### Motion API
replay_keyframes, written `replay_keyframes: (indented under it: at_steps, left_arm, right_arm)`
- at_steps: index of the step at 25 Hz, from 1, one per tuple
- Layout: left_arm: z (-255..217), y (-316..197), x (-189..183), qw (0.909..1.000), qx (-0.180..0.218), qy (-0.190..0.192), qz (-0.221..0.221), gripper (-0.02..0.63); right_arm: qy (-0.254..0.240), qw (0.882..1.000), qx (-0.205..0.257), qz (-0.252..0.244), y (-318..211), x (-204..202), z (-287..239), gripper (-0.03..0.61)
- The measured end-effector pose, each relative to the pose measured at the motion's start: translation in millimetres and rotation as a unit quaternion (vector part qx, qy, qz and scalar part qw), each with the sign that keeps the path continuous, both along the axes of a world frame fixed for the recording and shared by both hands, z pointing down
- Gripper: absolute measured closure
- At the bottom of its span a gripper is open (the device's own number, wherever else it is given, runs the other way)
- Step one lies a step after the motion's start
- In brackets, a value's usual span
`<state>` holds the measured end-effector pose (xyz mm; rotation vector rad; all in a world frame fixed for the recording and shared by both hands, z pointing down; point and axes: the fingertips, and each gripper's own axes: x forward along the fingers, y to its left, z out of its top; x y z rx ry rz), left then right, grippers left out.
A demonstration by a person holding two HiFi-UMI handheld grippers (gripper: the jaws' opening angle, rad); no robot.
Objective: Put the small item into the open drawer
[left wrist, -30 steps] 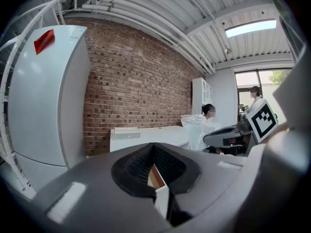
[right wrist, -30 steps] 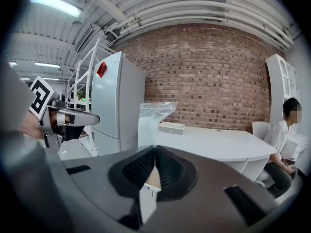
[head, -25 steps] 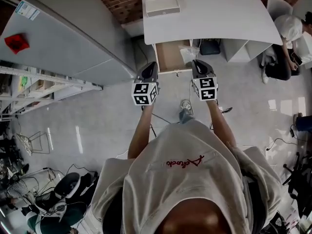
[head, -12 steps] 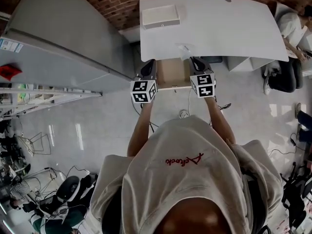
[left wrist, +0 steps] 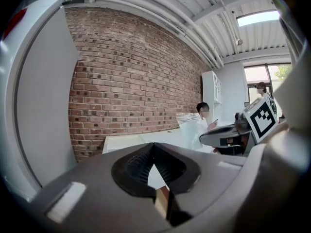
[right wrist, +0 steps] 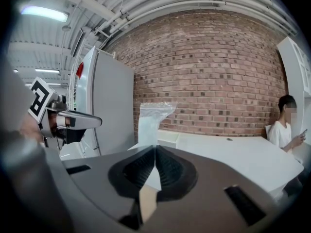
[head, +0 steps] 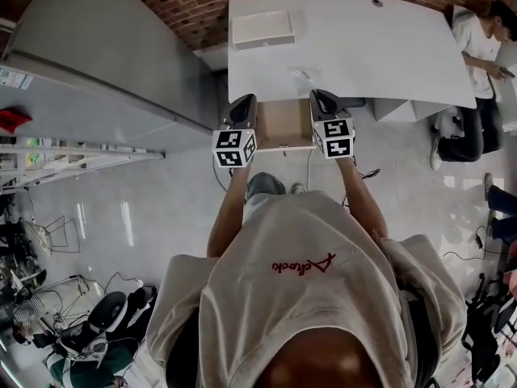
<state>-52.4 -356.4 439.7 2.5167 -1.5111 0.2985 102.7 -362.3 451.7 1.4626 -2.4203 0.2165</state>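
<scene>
Head view: the open drawer (head: pixel 284 126) lies between the left gripper (head: pixel 242 107) and the right gripper (head: pixel 321 102), and both pairs of jaws are closed on nothing. The small item, a clear plastic bag (head: pixel 303 78), stands on the desk (head: pixel 380 47) just behind the drawer. Being limp and slippery, the bag could slide from a shallow pinch and drop beside the drawer.

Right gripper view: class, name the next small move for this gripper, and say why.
Probably open the right gripper and ease it forward to the clear bag. Its jaws are together with nothing between them, the bag stands on the white desk just ahead, and the drawer below is already open.
</scene>
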Motion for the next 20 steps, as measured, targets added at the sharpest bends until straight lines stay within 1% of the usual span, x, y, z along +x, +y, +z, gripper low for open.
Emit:
replay_keyframes:
  at_steps: [4, 9, 15, 20]
  left_arm:
    - [2.8, 10.7, 1.6, 0.9999, -0.008, -0.009, 0.007, 0.604]
    - [13.7, 16.4, -10.4, 0.9997, -0.02, -0.013, 0.0, 0.604]
    - [31.5, 21.7, -21.0, 0.9992, -0.038, -0.013, -0.003, 0.604]
    - [50.7, 16.8, -30.0, 0.9988, -0.048, -0.01, -0.002, 0.604]
  right_arm:
    - [0.005, 1.0, -0.009, -0.004, 15.4, 5.3, 5.6, 0.565]
    - [0.011, 0.999, -0.03, -0.005, 26.1, 5.1, 22.4, 0.565]
    - [0.013, 0.999, -0.051, -0.003, 29.5, 1.0, 37.7, 0.565]
    - [0.018, 0.998, -0.061, -0.001, 22.5, -5.2, 51.8, 0.565]
